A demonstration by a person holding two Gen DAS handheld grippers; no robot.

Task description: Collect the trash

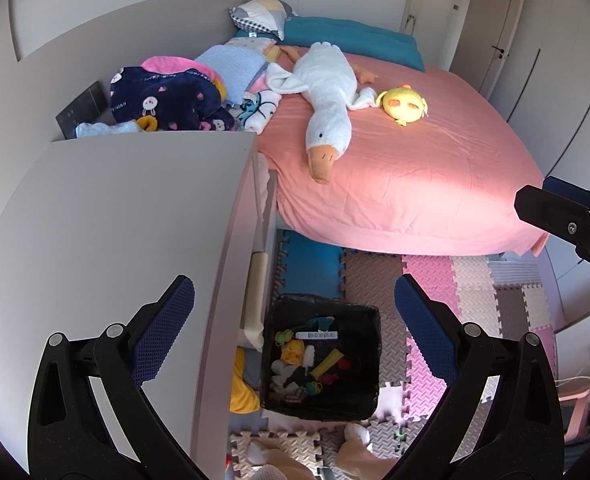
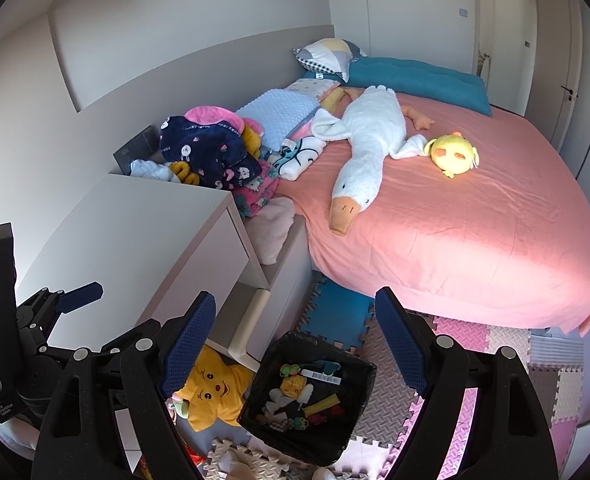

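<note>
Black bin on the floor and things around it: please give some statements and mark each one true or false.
1. The black bin stands on the floor mat. True.
2. The bin is empty. False: small colourful items lie in it.
3. The white goose toy lies on the bed. True.
4. The left gripper holds a piece of trash. False: it is open and holds nothing.
5. The right gripper is open. True.

A square black fabric-lined bin [image 1: 322, 360] [image 2: 311, 396] stood upright and open on the foam puzzle-mat floor [image 1: 375, 280] [image 2: 387, 364], near the bed's foot, holding a jumble of small colourful scraps [image 1: 307, 364] [image 2: 301, 396] across its bottom.
</note>
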